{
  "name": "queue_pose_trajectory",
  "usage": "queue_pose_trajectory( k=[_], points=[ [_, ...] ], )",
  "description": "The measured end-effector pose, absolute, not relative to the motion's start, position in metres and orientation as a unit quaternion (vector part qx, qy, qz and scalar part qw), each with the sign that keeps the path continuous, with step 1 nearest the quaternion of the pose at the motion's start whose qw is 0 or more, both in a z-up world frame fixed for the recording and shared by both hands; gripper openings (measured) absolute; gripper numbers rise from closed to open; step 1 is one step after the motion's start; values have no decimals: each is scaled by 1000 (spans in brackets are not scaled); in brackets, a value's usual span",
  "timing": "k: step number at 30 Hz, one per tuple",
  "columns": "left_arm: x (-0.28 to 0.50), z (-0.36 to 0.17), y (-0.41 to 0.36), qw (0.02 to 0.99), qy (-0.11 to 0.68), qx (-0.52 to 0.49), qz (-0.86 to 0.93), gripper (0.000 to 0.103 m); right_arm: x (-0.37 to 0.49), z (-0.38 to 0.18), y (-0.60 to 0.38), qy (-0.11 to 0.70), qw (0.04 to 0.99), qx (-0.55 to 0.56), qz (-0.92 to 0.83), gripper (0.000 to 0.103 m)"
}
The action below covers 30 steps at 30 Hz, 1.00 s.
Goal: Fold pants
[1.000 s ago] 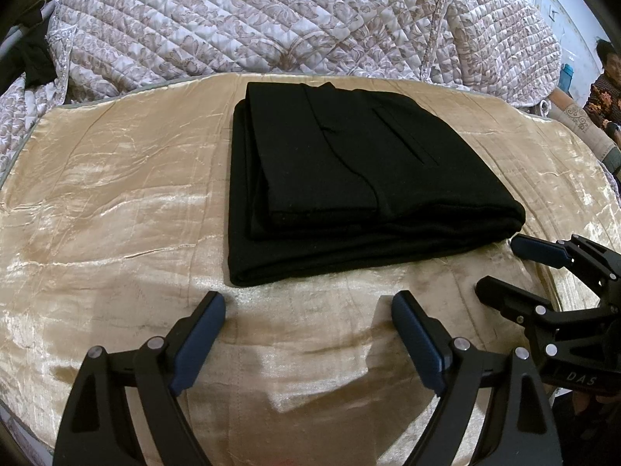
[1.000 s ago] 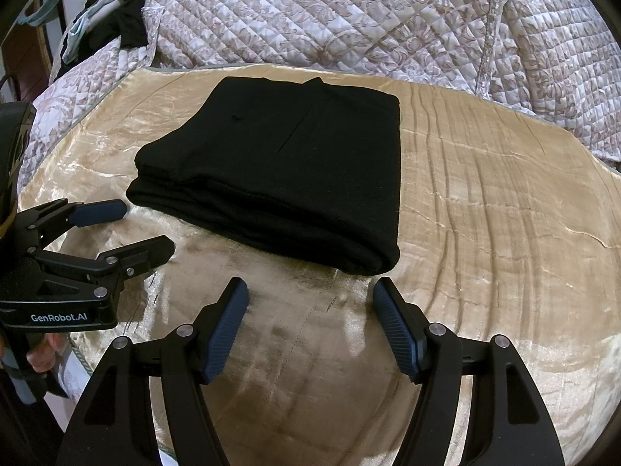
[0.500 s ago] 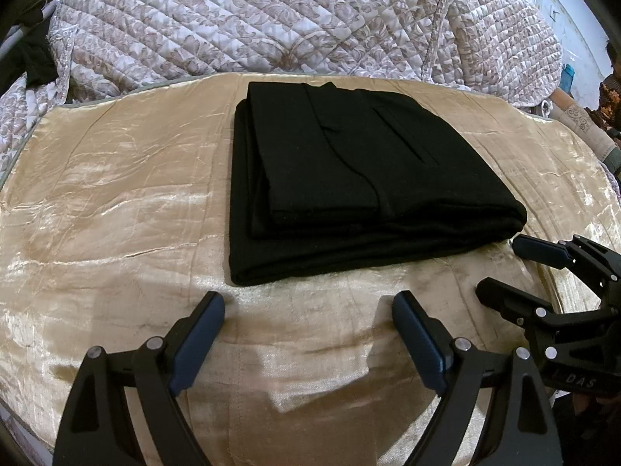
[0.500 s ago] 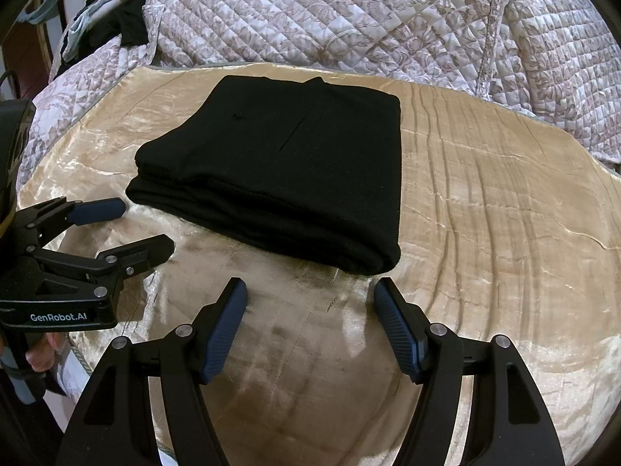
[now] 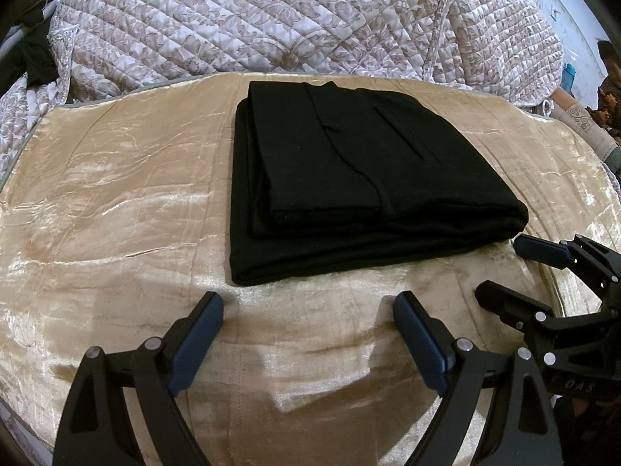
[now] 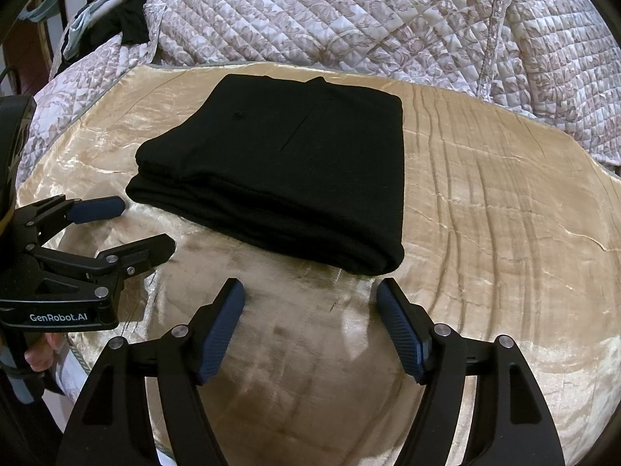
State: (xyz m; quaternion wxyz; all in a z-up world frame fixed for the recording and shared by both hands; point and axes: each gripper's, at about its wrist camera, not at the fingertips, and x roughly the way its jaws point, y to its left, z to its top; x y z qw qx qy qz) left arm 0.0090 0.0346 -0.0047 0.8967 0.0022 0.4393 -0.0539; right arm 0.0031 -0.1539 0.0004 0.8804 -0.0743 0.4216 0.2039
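A quilted bedspread (image 5: 271, 19) is heaped along the far edge of the bed. The gold satin sheet (image 5: 97, 194) covers the bed. Black pants (image 5: 349, 178) lie folded in a neat stack near its middle. The left tongs (image 5: 308, 306) and right tongs (image 6: 310, 291) hover at the near edge, both spread apart and empty.

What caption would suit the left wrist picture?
Folded black pants lie on a gold cloth; the open left gripper hovers just short of them.
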Motion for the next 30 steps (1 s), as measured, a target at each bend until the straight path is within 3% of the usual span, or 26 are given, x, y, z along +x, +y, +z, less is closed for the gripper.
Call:
queue_pose_trajectory(
  k=[30],
  points=[
    [10, -8, 39, 896, 443, -1, -44, 98, 3, 0, -153, 421, 881, -76, 203, 72]
  ],
)
